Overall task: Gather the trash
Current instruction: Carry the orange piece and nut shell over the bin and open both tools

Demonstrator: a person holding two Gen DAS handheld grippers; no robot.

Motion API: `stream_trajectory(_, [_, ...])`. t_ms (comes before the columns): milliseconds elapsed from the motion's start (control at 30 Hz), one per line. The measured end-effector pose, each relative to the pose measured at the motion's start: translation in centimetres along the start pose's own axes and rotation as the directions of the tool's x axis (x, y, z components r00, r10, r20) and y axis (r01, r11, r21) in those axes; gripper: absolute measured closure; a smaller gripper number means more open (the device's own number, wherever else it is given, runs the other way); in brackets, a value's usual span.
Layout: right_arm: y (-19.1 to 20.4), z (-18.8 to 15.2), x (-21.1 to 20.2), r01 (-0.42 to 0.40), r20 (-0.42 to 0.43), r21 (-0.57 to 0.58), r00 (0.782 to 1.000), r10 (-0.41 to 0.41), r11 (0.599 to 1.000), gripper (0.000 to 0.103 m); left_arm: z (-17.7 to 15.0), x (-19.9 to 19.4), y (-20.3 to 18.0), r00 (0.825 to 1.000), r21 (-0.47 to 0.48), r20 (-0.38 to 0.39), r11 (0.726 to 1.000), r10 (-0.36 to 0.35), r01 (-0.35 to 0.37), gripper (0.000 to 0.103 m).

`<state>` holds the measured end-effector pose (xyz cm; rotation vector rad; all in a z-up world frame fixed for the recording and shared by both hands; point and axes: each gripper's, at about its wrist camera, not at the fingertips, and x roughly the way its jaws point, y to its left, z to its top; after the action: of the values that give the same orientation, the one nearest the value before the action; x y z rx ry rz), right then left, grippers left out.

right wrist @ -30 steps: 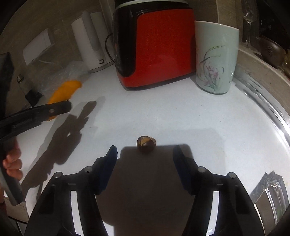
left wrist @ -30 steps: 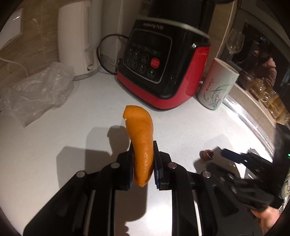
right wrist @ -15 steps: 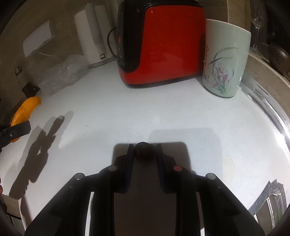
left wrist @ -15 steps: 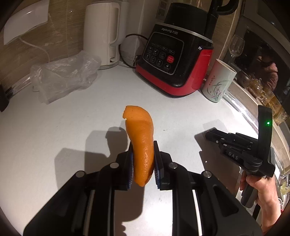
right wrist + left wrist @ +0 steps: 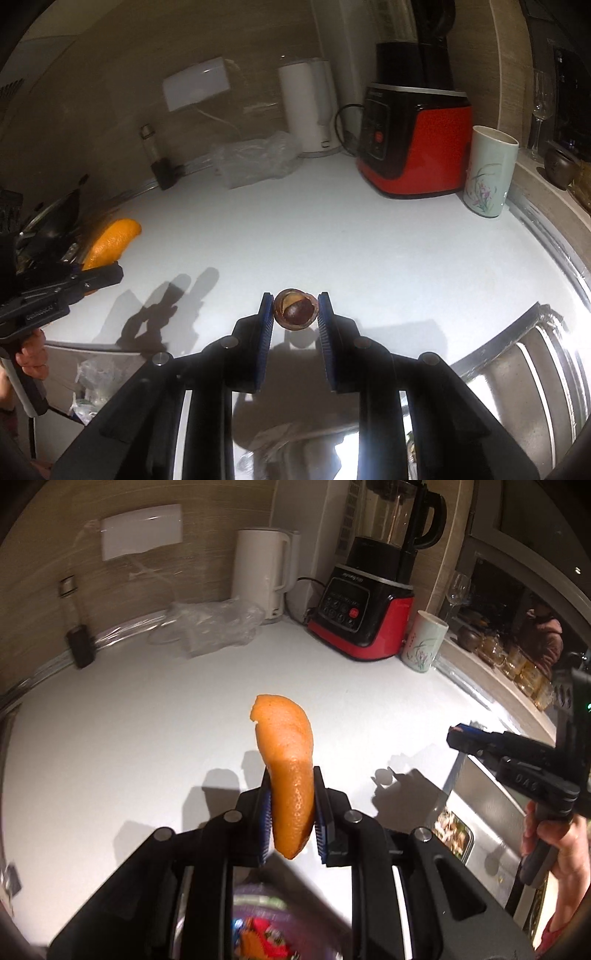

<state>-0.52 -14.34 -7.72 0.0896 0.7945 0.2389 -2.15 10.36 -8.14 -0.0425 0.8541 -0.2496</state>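
Now peel and shell between jaws

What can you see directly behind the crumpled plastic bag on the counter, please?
A white kettle stands just behind the plastic bag, by the wall. The bag overlaps the kettle's base, so whether they touch cannot be told.

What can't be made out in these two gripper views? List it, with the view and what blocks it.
- Left wrist view: the container under the left gripper is blurred and covered by the gripper body; its contents are unreadable.
- Left wrist view: the lower end of the orange peel sits between the pads, partly hidden.
- Right wrist view: what the small brown shell in the right gripper is cannot be told.
- Right wrist view: the sink interior is glare and reflection.
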Motion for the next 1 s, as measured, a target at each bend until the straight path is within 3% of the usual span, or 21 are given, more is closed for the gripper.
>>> stream_trajectory(200, [7.4, -4.7, -2.7, -0.111, -0.061, -0.074, 0.992, 0.107, 0.991, 0.078, -7.9, -4.8, 2.4, 0.995, -0.051, -0.062, 0.996, 0.073, -0.076, 0.084])
stream_trajectory(433, [13.7, -9.8, -2.9, -0.23, -0.175, -0.125, 0.963, 0.207, 0.965, 0.078, -14.9, -7.2, 4.4, 0.985, -0.132, -0.117, 0.981, 0.128, -0.143, 0.084])
stream_trajectory(633, [17.2, -12.1, -3.5, -0.276, -0.231, -0.166, 0.944, 0.234, 0.947, 0.078, -17.6, -8.1, 4.5, 0.981, -0.142, -0.131, 0.976, 0.145, -0.163, 0.084])
stream_trajectory(867, [17.9, -12.5, -4.8, -0.261, -0.212, -0.179, 0.952, 0.222, 0.949, 0.078, -19.4, -6.5, 4.0, 0.975, -0.116, -0.173, 0.98, 0.141, -0.163, 0.084])
stream_trajectory(1000, [17.6, -12.9, -5.2, -0.247, -0.205, -0.172, 0.956, 0.211, 0.954, 0.078, -20.6, -4.1, 3.6, 0.966, -0.098, -0.239, 0.987, 0.098, -0.125, 0.083])
